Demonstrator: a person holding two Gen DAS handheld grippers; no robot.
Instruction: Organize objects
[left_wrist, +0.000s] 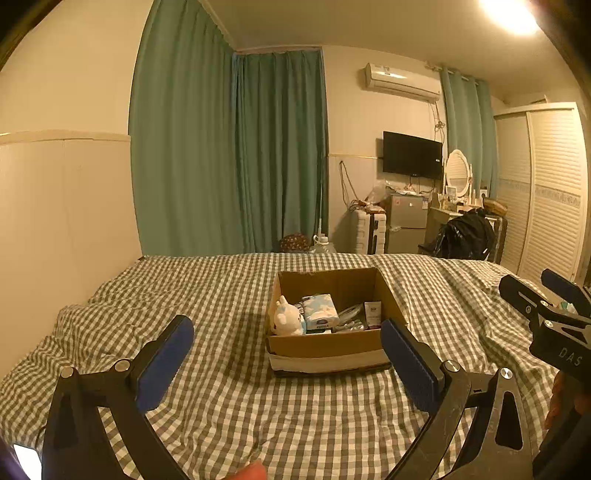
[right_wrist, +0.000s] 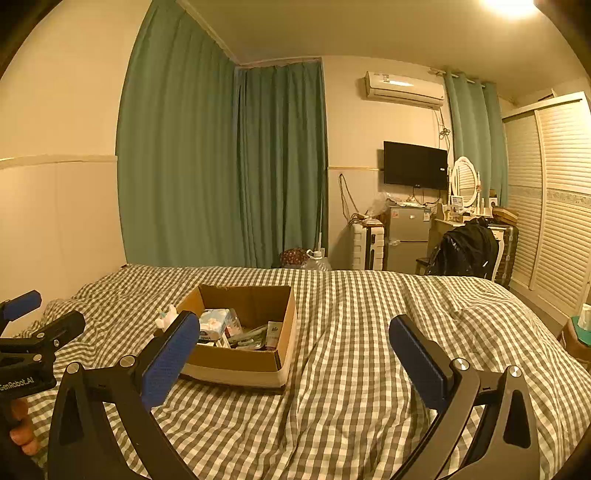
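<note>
The cardboard box is sitting on the checked bedspread, holding a plush toy at its 9 o'clock and a tissue pack beside it. The left gripper and right gripper are both hanging wide open, empty. Best approaching from above, jaws straddling one item.

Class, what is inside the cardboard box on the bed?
In the box: a white plush toy, a tissue pack, a small white tube and clear wrappers. Whatever lies beneath them, and behind the near wall, is hidden.
</note>
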